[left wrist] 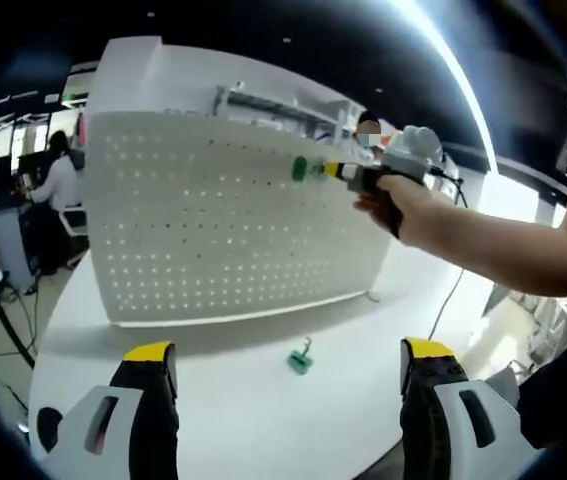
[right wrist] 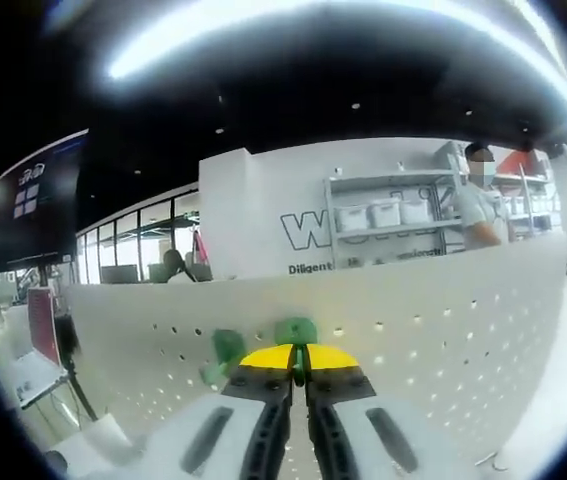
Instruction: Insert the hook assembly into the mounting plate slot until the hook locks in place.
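Observation:
A white pegboard mounting plate (left wrist: 223,225) stands upright on the white table. In the left gripper view, my right gripper (left wrist: 335,170) is held by a hand against the plate's upper right, shut on a green hook assembly (left wrist: 301,168). A second green hook (left wrist: 301,359) lies on the table in front of the plate, between my left gripper's (left wrist: 288,362) yellow-tipped open jaws. In the right gripper view, my right gripper (right wrist: 300,358) is shut on the green hook (right wrist: 295,330) at the pegboard (right wrist: 433,310); another green hook (right wrist: 225,352) sits in the plate just left of it.
The white table (left wrist: 243,420) curves round at front and left. A cable (left wrist: 453,290) trails off the table's right side. People sit and stand in the background, beside shelves (right wrist: 388,215) and a dark screen (right wrist: 38,205).

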The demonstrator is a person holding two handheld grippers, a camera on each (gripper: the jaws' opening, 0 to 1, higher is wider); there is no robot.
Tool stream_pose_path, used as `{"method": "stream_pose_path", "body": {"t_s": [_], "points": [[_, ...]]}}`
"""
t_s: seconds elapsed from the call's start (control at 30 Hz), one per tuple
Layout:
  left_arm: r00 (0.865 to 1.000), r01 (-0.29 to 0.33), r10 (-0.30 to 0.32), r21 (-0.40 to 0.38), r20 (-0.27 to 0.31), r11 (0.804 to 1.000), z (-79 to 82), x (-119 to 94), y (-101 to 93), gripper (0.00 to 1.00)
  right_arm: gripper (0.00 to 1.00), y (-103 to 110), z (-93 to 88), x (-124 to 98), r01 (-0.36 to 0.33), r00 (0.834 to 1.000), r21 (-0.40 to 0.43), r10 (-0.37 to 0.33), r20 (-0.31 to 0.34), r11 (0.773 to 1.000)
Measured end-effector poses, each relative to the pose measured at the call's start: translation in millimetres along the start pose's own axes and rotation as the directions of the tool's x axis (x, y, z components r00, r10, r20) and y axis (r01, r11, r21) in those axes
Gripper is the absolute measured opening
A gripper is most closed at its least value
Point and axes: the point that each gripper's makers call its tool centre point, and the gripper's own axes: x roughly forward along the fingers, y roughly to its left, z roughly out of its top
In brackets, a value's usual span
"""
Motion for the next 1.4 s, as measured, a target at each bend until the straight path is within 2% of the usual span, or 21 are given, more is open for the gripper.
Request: {"method": "stream_pose_path", "body": {"t_s": [0.17,0.3,0.43,0.57,0.7,0.77,0.9,1.2,1.4], "points": [[1.0,0.0,0.0,-0.012,-0.002,1.0,-2.0,0,0.5,0.93,0.01,-1,-4.4,4,0.011,1.0,0.006,-0.011,-0.017,1.0],[0.999,0.014,-0.012,-0.065,0.031,0.998,4.9,1,-0.9,0.94,0.01,0,-7.1,3,0.017,1.0,-0.001,-0.017,-0.021,1.0],[1.0,0.012,-0.011,-0.044,0.022,0.999,4.2,2,-0.9,0.93,0.01,0,-7.5,2,0.016,1.0,-0.005,-0.016,-0.016,1.0],[1.0,0.001,0.0,-0.049,0.024,0.999,4.8,3,0.5,0.96,0.02,0,-7.3,2,-0.002,1.0,0.032,0.002,-0.005,0.999],[0.999,0.007,-0.005,-0.047,0.032,0.999,8.4,5,-4.0,0.96,0.09,2,-14.4,1,-0.019,0.999,0.035,0.02,-0.033,0.999],[1.0,0.013,-0.011,-0.04,0.029,0.999,8.3,6,-6.7,0.96,0.11,3,-13.6,-2,-0.027,0.999,0.034,0.028,-0.027,0.999],[1.0,0.016,-0.016,-0.033,0.018,0.999,5.8,4,-8.1,0.96,0.13,2,-5.0,-10,-0.046,0.999,0.002,0.046,-0.006,0.999],[1.0,0.015,-0.015,-0.031,-0.007,0.999,-2.9,-1,-9.5,0.96,0.2,-20,11.4,-35,-0.053,0.998,0.023,0.053,0.025,0.998],[1.0,0.021,-0.021,-0.023,-0.012,1.0,-3.5,-1,-14.8,0.96,0.2,-36,33.9,-56,-0.046,0.996,0.0,0.046,0.078,0.999]]}}
